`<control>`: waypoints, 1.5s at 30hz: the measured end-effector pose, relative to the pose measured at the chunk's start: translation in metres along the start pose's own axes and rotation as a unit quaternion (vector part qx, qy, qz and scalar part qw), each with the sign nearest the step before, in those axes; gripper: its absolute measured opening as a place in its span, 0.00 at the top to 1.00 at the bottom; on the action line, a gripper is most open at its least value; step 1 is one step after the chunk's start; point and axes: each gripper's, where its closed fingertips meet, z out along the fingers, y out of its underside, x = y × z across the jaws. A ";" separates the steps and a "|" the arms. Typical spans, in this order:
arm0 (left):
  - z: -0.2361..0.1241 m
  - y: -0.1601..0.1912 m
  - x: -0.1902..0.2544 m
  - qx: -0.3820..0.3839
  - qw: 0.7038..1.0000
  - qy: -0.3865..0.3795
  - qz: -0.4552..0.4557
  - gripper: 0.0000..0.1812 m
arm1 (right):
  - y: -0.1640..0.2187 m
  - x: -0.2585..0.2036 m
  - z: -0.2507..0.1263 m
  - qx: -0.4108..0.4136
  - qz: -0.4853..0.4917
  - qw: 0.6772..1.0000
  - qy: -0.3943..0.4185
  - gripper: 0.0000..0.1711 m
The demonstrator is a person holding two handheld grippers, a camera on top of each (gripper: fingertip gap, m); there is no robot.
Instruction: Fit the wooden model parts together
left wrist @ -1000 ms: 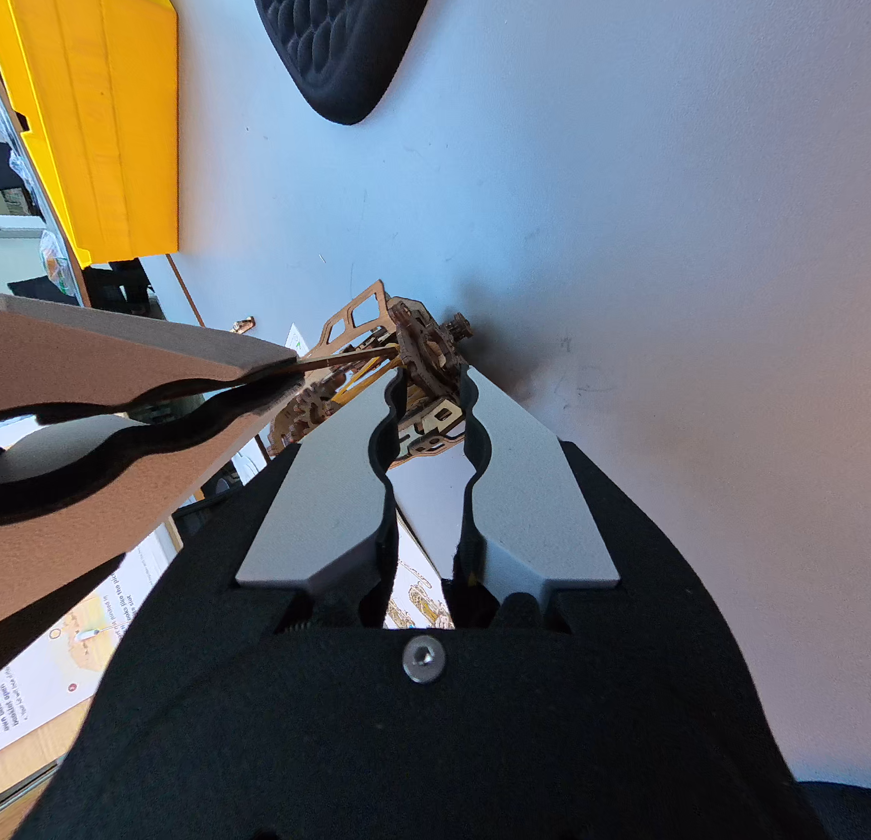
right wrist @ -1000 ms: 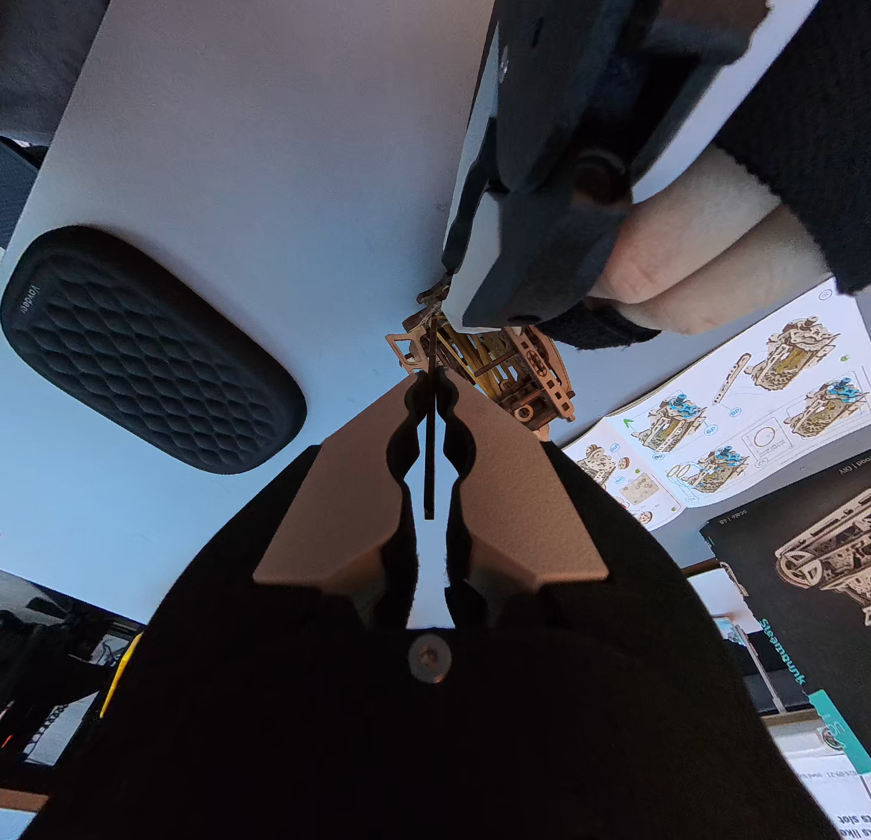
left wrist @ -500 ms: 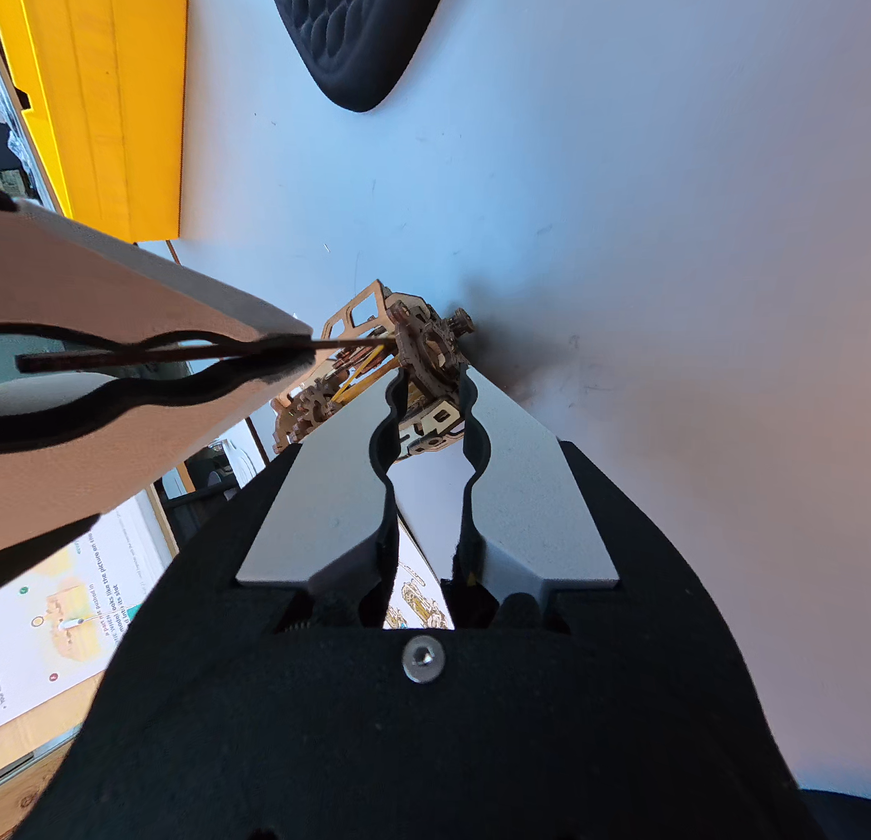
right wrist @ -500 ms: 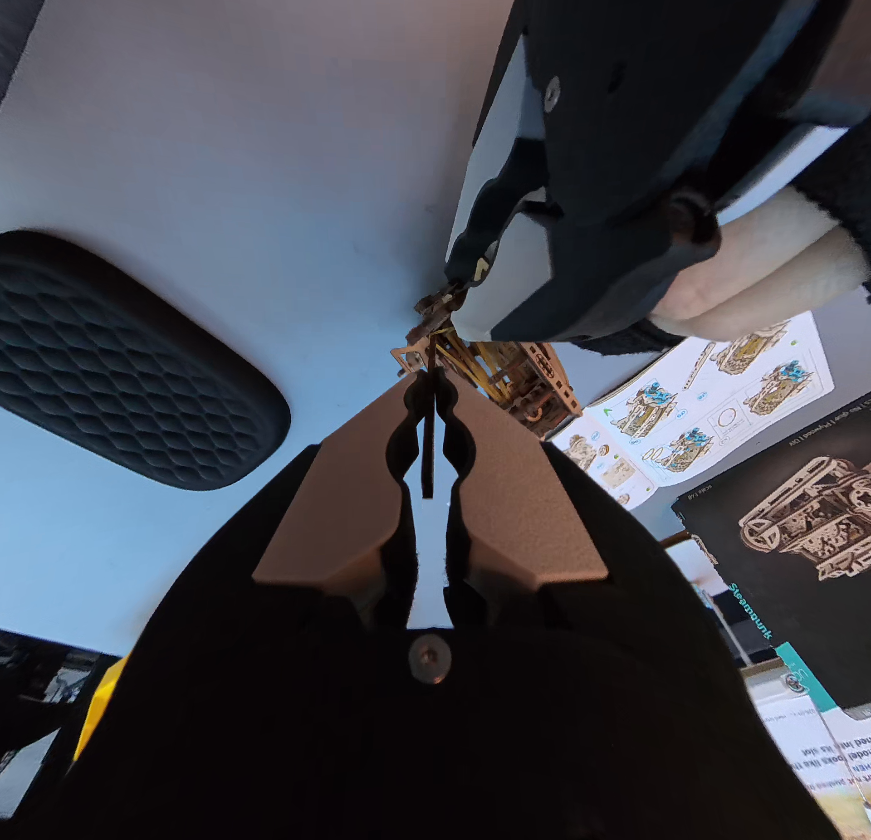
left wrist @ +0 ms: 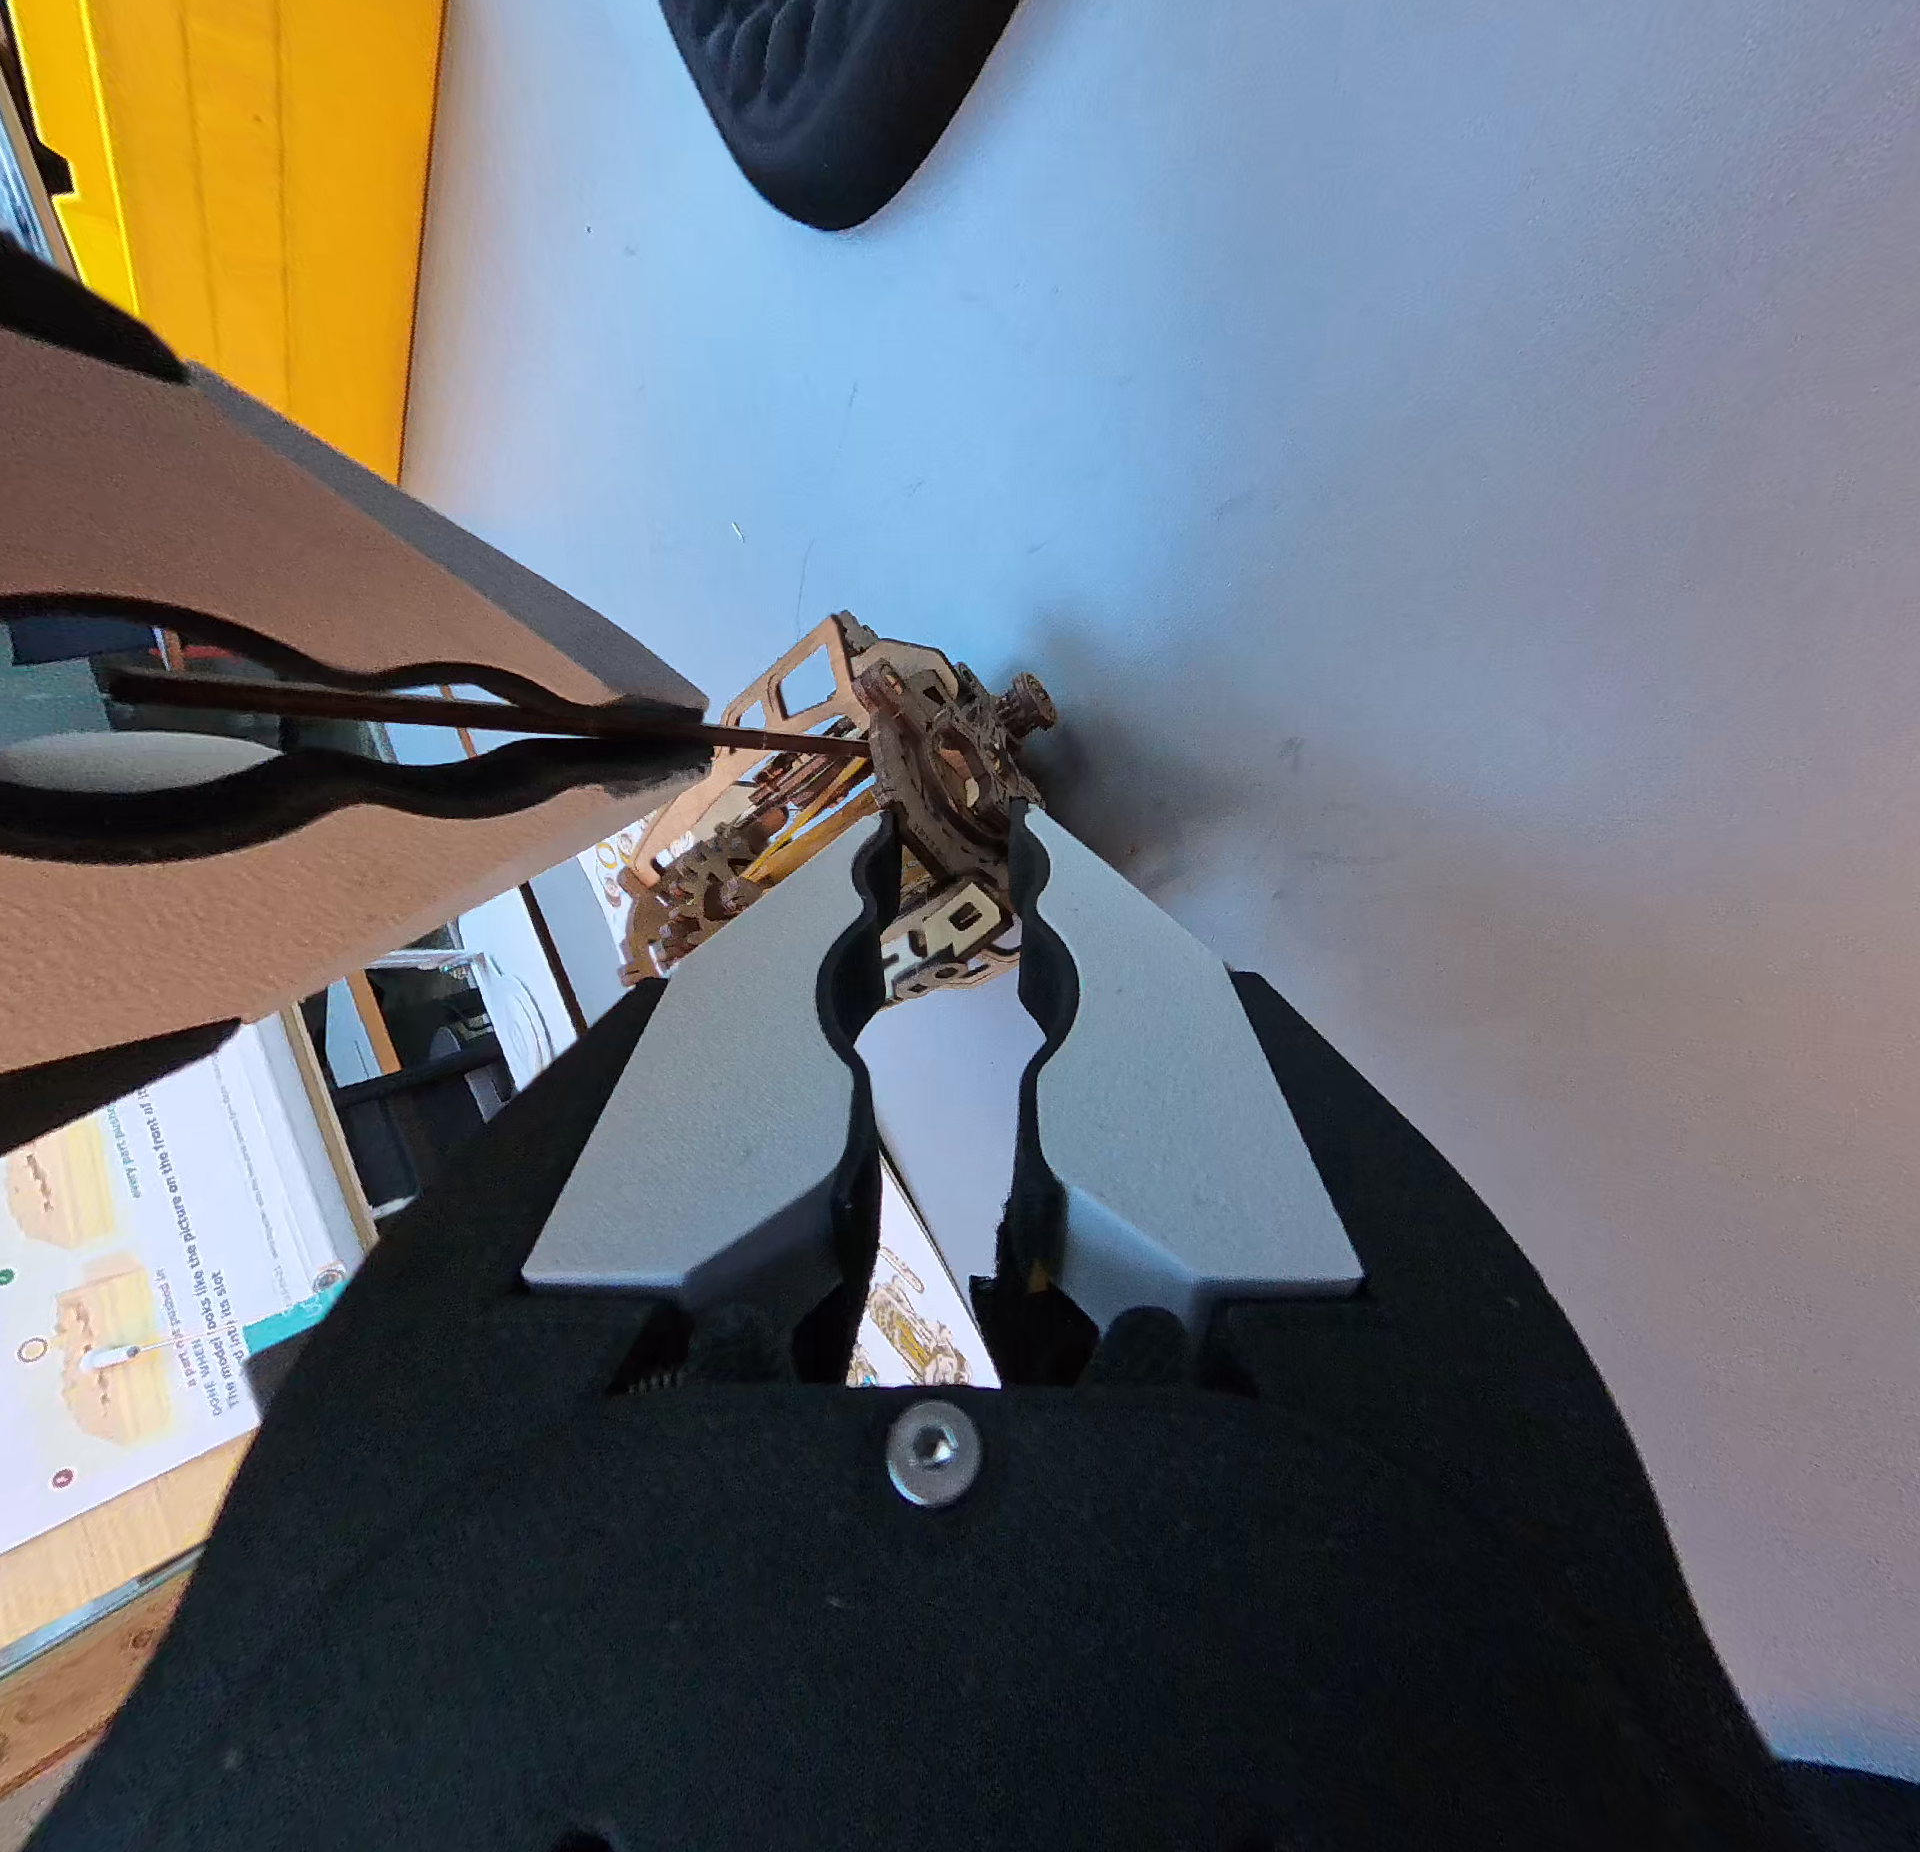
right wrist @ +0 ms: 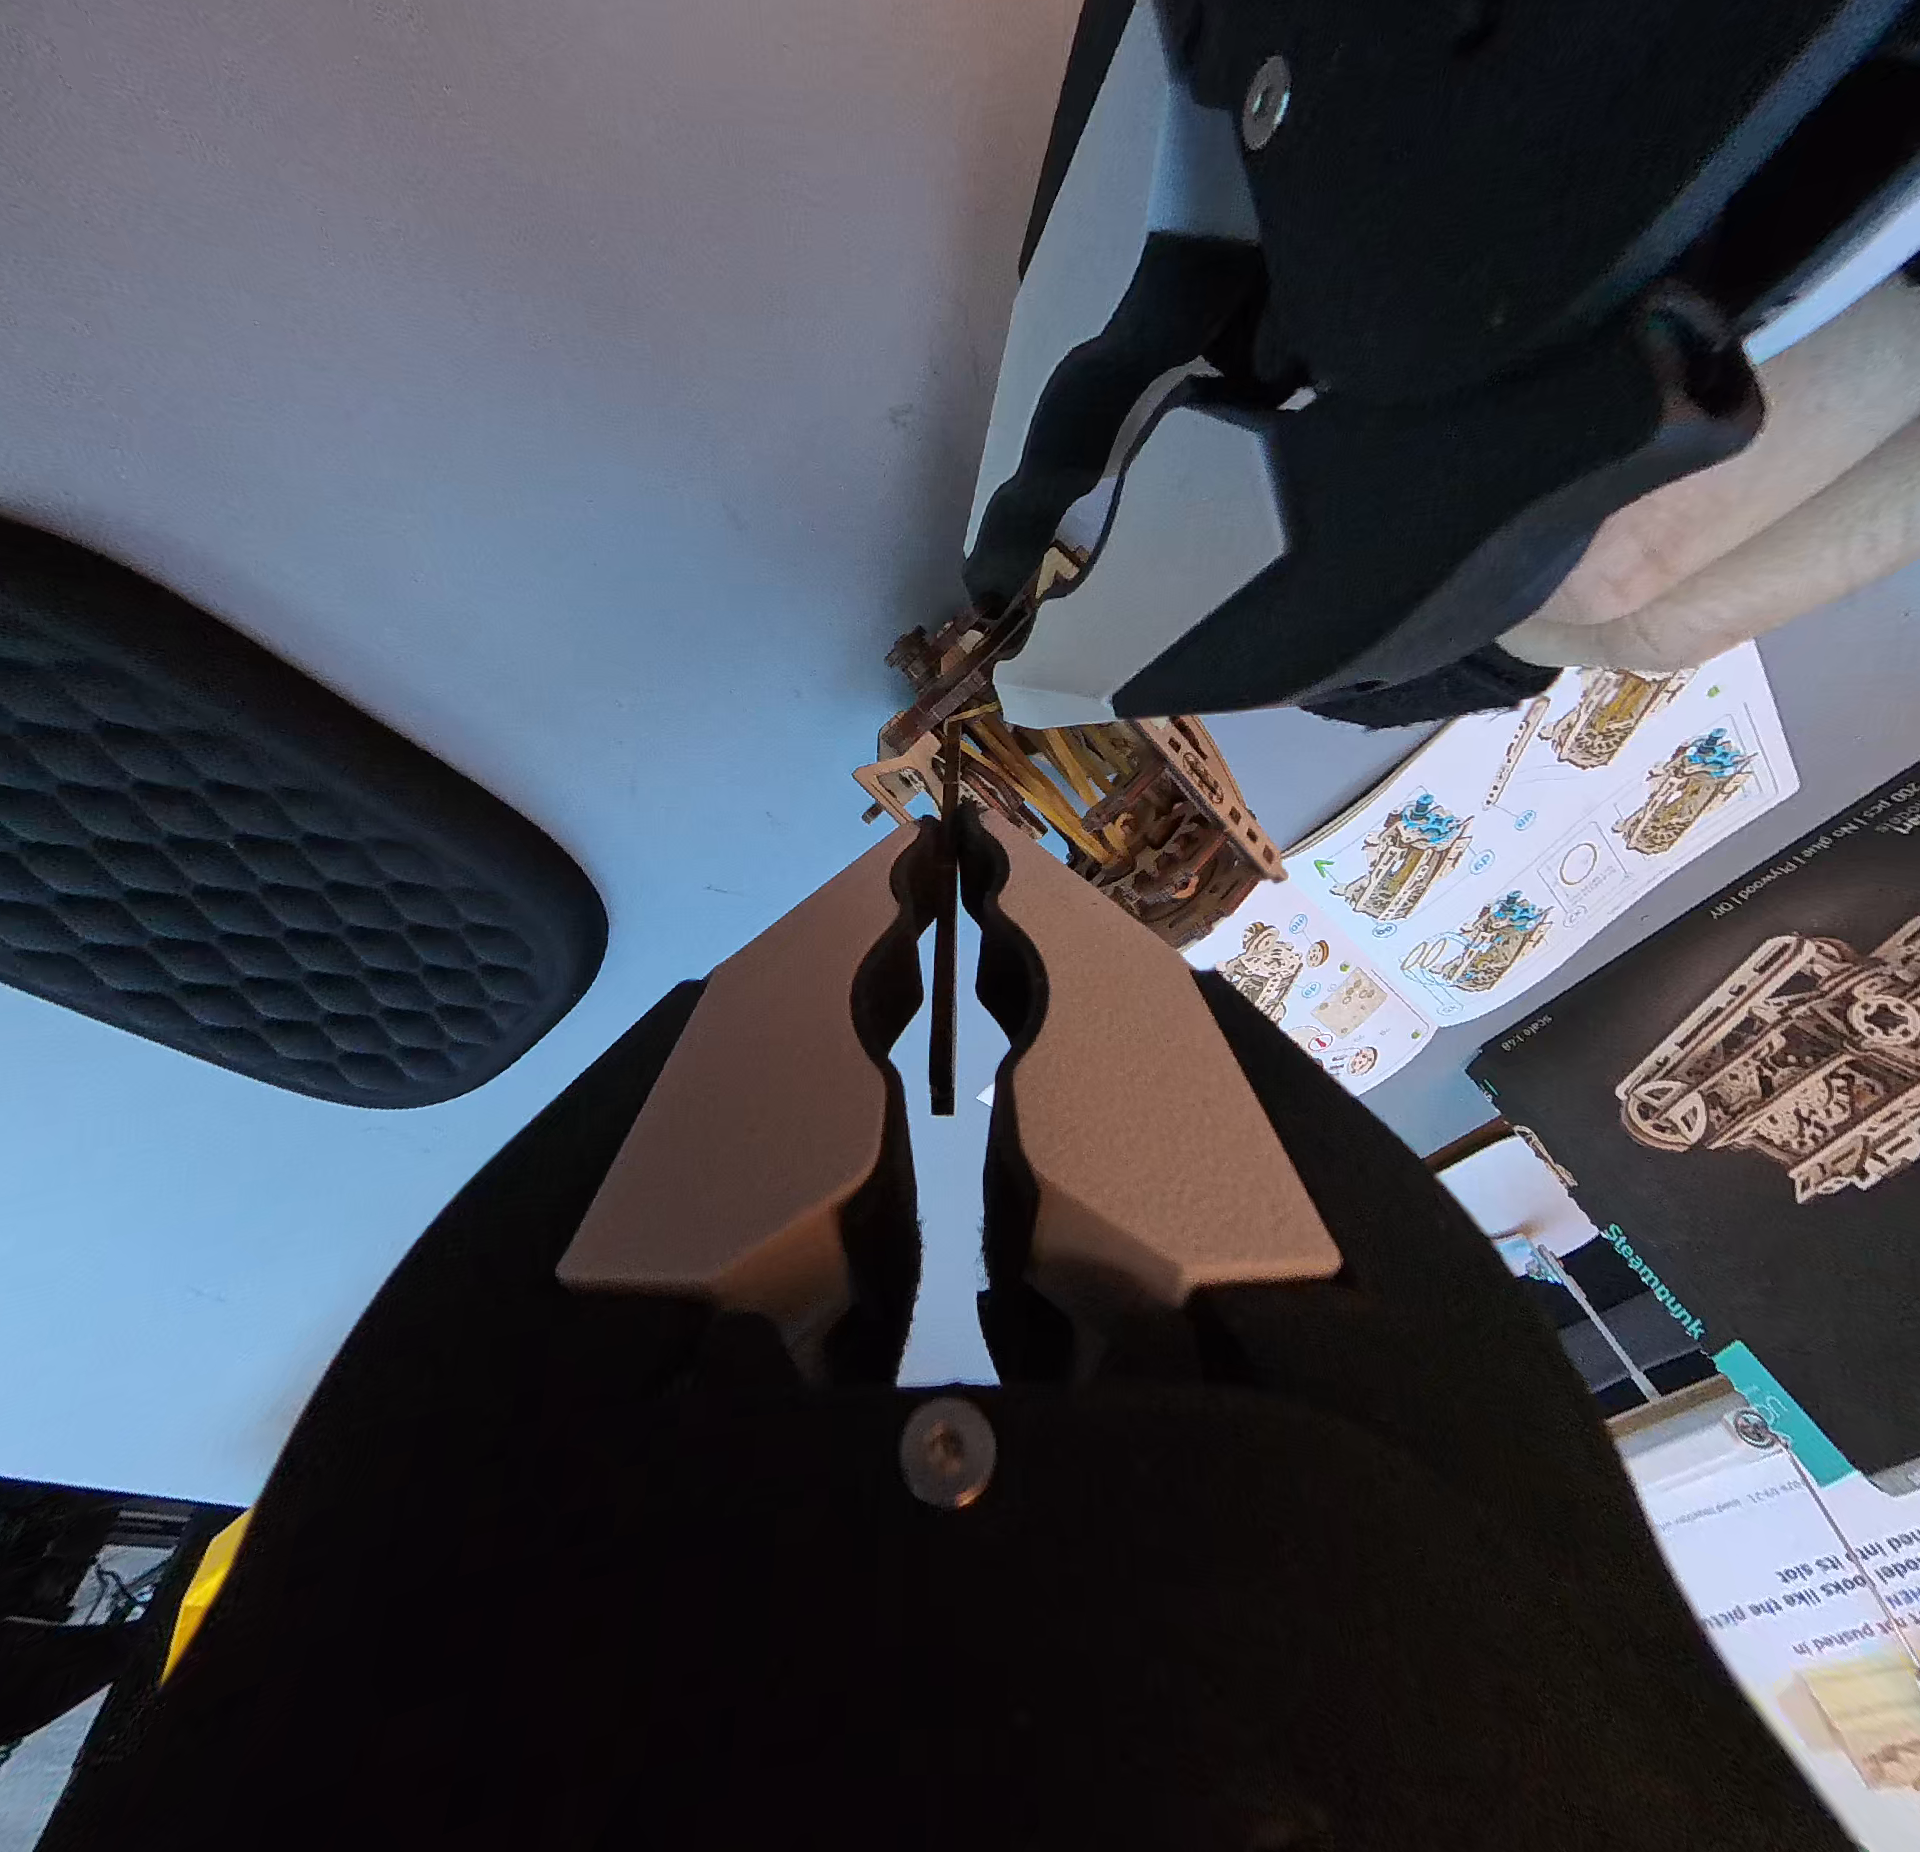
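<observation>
On the pale worktop [left wrist: 1455,452], the left hand-held gripper [left wrist: 945,831] clamps the wooden model [left wrist: 935,763]. The right hand-held gripper [right wrist: 940,831], clamped on a thin strip [right wrist: 943,992], has brought its tip up to the model since a second ago. Insertion looks imminent.

Two grippers: the left gripper [left wrist: 945,836] and the right gripper [right wrist: 940,836]. One wooden model [left wrist: 935,763], one thin wooden strip [right wrist: 943,981]. One black padded rest [right wrist: 239,867] at left, one yellow bin [left wrist: 249,171] upper left, one instruction sheet [right wrist: 1507,846], one dark box [right wrist: 1756,1106] at right.
</observation>
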 end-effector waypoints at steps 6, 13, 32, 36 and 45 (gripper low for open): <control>0.001 0.000 0.000 0.004 1.000 0.001 -0.009 0.90 | 0.000 -0.001 0.000 0.008 -0.002 1.000 0.028 0.99; 0.002 0.001 -0.002 0.005 1.000 -0.001 -0.017 0.90 | 0.009 0.002 0.004 -0.013 0.041 0.998 0.054 0.99; 0.004 -0.001 -0.002 -0.005 1.000 -0.002 -0.009 0.90 | 0.009 -0.008 -0.005 0.100 0.086 0.985 0.115 0.99; 0.003 0.004 -0.002 -0.010 1.000 -0.006 -0.014 0.90 | 0.012 -0.012 -0.006 0.087 0.081 0.985 0.124 0.99; 0.004 0.004 -0.002 -0.009 1.000 -0.012 -0.006 0.90 | 0.020 -0.003 -0.011 0.127 0.131 0.974 0.137 0.99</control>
